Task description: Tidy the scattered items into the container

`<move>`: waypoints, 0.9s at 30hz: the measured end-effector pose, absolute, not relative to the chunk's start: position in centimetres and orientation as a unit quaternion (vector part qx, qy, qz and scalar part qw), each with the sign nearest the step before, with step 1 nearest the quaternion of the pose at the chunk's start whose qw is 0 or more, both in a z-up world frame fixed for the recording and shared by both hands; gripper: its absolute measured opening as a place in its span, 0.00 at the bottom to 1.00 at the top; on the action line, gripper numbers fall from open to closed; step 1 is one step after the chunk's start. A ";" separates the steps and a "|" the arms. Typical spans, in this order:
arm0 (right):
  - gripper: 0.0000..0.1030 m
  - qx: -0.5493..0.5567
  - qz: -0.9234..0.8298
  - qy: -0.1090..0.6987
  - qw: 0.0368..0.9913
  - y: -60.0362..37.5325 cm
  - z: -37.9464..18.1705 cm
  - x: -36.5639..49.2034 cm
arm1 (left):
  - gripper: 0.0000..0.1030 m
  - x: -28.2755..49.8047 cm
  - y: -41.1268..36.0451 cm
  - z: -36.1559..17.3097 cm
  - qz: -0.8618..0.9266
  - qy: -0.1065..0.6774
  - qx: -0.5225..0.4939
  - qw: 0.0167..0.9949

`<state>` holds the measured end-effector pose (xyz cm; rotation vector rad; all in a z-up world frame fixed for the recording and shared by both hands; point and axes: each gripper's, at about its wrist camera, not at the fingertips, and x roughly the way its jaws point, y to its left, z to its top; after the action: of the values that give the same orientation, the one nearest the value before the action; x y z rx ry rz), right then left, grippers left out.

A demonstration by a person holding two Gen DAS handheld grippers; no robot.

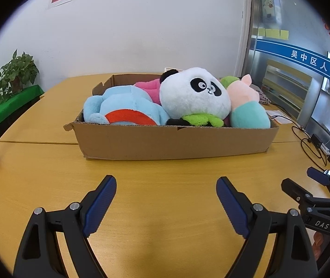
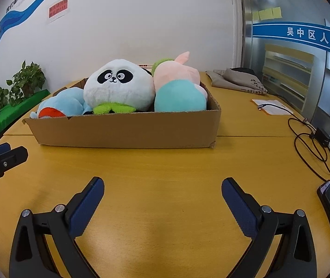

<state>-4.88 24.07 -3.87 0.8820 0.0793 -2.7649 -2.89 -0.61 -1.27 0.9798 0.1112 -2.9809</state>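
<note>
My left gripper has its blue-padded jaws spread wide with nothing between them, only bare yellow wooden table below. My right gripper stands equally wide and empty over the same tabletop. Beyond both, well apart from the fingertips, sits the shallow brown cardboard box. Inside it lie a light-blue plush toy with a red patch, a white-and-black panda plush resting in the middle, and a pink-and-teal plush beside it.
</note>
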 end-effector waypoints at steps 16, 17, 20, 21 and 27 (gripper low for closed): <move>1.00 0.279 -0.950 0.061 0.125 22.7 -5.3 -6.0 | 0.86 -5.9 -2.0 -6.2 -0.932 0.051 0.360 0.003; 1.00 0.283 -0.950 0.059 0.121 22.7 -5.4 -6.2 | 0.86 -6.0 -2.2 -6.2 -0.931 0.056 0.361 0.004; 1.00 0.290 -0.949 0.052 0.114 23.0 -5.5 -6.6 | 0.86 -6.3 -2.7 -6.8 -0.923 0.074 0.376 0.013; 1.00 0.291 -0.949 0.050 0.113 23.1 -5.5 -6.6 | 0.86 -6.4 -3.0 -7.1 -0.919 0.087 0.385 0.014; 1.00 0.300 -0.946 0.059 0.110 22.8 -5.8 -6.9 | 0.86 -6.6 -3.5 -8.1 -0.904 0.115 0.410 0.023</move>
<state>-6.94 22.83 -5.78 0.8827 0.1730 -2.7791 -6.57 -3.53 -8.07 1.2704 0.3574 -2.7999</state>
